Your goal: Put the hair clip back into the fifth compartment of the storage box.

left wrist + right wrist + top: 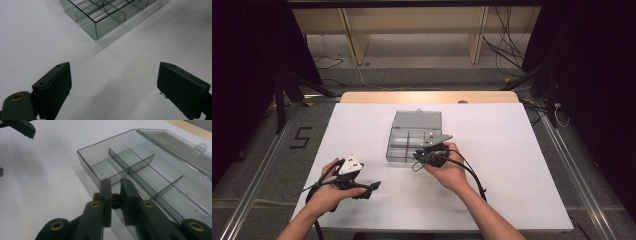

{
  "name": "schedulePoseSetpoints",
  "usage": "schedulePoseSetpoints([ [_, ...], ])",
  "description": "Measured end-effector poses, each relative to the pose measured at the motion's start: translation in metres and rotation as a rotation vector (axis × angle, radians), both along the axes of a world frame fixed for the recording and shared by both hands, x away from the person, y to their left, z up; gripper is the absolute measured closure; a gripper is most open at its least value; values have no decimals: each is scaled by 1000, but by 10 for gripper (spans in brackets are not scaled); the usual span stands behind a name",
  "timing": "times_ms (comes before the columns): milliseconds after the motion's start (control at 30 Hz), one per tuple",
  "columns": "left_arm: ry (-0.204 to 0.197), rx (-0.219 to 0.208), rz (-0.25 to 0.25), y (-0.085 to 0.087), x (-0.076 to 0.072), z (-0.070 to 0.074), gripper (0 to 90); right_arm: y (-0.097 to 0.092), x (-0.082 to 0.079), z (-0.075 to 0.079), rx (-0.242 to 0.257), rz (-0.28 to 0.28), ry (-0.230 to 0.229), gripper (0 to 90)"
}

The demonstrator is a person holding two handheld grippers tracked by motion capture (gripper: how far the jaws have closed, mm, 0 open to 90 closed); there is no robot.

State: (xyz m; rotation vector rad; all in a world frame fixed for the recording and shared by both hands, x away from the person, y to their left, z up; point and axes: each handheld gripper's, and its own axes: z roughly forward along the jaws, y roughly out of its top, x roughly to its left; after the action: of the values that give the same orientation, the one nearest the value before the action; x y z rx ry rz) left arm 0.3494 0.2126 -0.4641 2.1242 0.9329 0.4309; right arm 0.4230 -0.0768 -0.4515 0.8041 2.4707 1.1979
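Smoked-grey clear plastic organizer box (414, 142) sits mid-bench on the white bench (512, 165) — lid hinged open and lying flat at the far side, dividers forming several compartments. Right claw (115, 188) is at the box's near wall, jaws drawn close together with only a narrow gap; nothing visibly pinched. Left claw (113, 85) hovers over bare bench near the box's corner — jaws spread wide, holding nothing.
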Motion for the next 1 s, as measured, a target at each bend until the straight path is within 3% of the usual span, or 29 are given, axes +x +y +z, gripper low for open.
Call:
schedulePoseSetpoints([
  [1000, 0, -3, 0, 0, 0, 0, 119, 4, 12, 8, -14, -32, 2, 810],
])
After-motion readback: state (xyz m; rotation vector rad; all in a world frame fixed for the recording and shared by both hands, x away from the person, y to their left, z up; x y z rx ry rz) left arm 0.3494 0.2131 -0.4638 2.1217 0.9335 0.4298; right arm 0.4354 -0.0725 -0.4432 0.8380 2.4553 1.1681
